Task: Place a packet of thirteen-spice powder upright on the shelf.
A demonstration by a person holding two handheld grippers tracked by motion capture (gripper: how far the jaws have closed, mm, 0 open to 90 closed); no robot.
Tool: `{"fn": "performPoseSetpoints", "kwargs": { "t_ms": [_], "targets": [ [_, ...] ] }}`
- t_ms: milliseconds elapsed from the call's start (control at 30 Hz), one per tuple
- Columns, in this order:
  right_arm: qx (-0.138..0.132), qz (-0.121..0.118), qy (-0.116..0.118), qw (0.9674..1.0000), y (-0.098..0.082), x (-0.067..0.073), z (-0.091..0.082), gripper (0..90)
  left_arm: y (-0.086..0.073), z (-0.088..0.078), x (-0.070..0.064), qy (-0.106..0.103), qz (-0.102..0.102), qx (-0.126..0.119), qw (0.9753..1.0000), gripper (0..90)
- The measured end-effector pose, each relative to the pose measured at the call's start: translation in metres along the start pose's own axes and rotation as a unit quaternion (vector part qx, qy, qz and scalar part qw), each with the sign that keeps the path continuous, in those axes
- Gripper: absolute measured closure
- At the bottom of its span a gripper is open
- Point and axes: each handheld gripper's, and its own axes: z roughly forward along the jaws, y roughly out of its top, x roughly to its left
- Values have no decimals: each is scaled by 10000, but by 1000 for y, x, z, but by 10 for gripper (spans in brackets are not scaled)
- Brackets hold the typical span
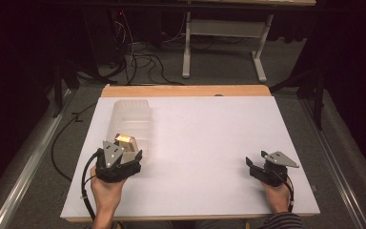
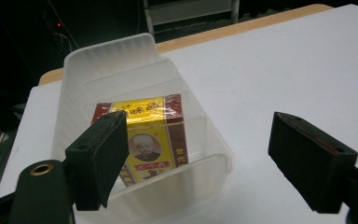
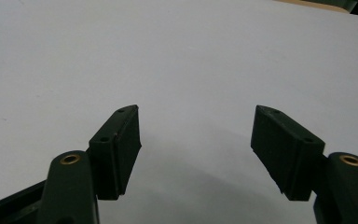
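Observation:
A yellow and red box (image 2: 151, 135) with a small portrait on its front leans inside a translucent plastic bin (image 2: 116, 51) on the left of the white table. In the high view the box (image 1: 125, 140) sits at the near end of the bin (image 1: 131, 114). My left gripper (image 2: 196, 135) hovers at that near end, open, with nothing between its jaws; the box lies just beyond its left jaw. From above, the left gripper (image 1: 128, 153) is held in a hand. My right gripper (image 1: 251, 167) rests at the table's near right, and its jaws (image 3: 196, 126) are open over bare table.
The white tabletop (image 1: 209, 138) has a wooden strip (image 1: 186, 90) along its far edge. Beyond it, cables (image 1: 143, 59) lie on the grey floor beside a white metal stand (image 1: 224, 43). Dark surroundings flank both sides.

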Motion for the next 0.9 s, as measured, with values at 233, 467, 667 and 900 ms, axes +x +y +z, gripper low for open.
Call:
{"fn": "performPoseSetpoints", "kwargs": {
  "t_ms": [233,467,667,900],
  "targets": [
    [-1,-11,-2,10000,0,0,0,335,1,-2,-6,-122,34,-58,9999,210],
    [0,7,0,10000,0,0,0,335,1,-1,-9,-187,83,-33,9998,218],
    [-1,6,1,10000,0,0,0,335,2,-2,-17,-309,138,-79,9994,221],
    [-5,1,2,10000,0,0,0,335,4,1,-27,-545,174,-93,9983,225]
  ]
}}
